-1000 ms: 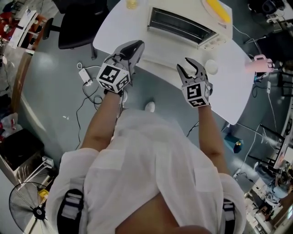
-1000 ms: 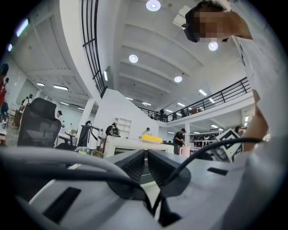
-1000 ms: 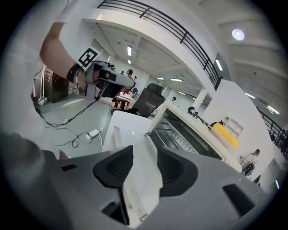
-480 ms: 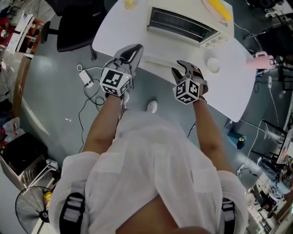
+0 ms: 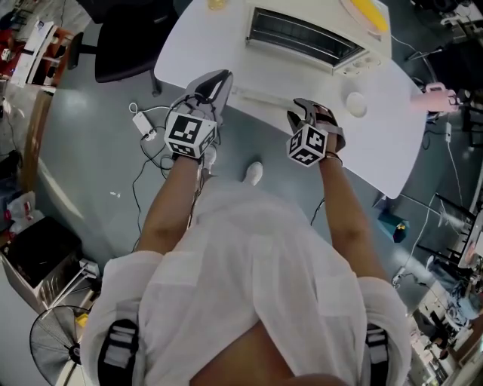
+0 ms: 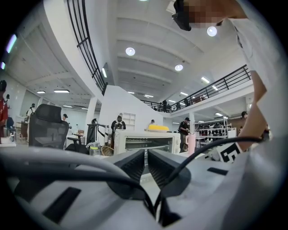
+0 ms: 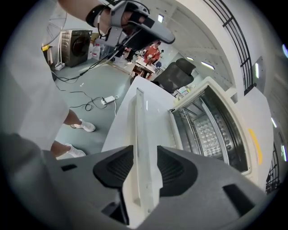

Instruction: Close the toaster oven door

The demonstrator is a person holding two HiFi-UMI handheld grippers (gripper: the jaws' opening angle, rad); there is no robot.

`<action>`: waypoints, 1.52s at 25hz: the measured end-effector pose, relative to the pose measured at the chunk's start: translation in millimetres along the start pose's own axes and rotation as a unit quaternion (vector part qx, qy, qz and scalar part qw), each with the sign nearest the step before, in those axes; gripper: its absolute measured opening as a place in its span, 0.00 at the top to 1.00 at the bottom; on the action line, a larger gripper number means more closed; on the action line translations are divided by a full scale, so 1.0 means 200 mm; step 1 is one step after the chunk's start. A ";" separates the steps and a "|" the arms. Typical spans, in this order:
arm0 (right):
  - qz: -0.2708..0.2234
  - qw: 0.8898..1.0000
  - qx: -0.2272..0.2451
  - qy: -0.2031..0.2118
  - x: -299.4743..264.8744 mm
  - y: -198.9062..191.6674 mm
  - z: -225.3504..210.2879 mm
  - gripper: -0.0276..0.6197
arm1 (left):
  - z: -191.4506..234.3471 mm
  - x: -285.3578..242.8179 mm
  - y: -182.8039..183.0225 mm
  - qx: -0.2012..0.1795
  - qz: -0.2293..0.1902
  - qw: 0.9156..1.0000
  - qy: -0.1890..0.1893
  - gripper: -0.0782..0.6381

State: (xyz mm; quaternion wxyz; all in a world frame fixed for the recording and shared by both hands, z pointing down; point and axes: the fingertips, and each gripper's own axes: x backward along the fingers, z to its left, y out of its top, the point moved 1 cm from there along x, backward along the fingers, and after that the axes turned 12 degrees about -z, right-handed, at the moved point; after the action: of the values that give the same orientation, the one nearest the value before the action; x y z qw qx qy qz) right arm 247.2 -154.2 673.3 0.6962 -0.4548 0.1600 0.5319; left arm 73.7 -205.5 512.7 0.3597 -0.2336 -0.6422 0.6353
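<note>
The white toaster oven (image 5: 302, 38) stands on the white table (image 5: 189, 53) with its door (image 5: 260, 96) folded down flat toward me. The right gripper view shows the door handle (image 7: 141, 143) as a long white bar running between the two pads, and the oven's rack (image 7: 211, 134) lies beyond it. My right gripper (image 5: 303, 111) is shut on that handle at the door's right end. My left gripper (image 5: 213, 83) hovers at the table's near edge, left of the door, shut and holding nothing. The left gripper view has the oven (image 6: 144, 143) straight ahead.
A yellow object (image 5: 370, 15) lies on top of the oven. A small round white thing (image 5: 355, 104) sits on the table right of the door. A black office chair (image 5: 124, 38) stands to the left, and cables with a power strip (image 5: 143, 128) lie on the floor.
My right gripper has moved forward and left to the door's front edge, and its jaws have gone from wide open to shut on the handle. The left gripper has barely moved.
</note>
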 end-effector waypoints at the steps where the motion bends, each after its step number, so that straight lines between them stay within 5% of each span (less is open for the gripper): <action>1: 0.004 1.000 0.002 0.001 -0.01 -0.01 0.00 0.70 | 0.01 0.00 0.00 0.000 0.001 1.000 0.002 0.86; 26: 0.028 0.999 0.031 0.021 -0.03 -0.03 0.03 0.88 | 0.05 0.01 0.01 -0.006 0.001 1.000 0.019 0.86; 38: 0.014 0.999 0.045 -0.020 0.06 0.03 -0.12 0.91 | 0.05 -0.01 0.06 -0.011 -0.007 1.000 0.025 0.86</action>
State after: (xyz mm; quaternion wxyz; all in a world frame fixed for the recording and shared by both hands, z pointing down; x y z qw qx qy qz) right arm 252.0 -166.1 648.6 0.7118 -0.4099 0.1761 0.5424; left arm 65.5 -213.4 500.8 0.3772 -0.2487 -0.6414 0.6201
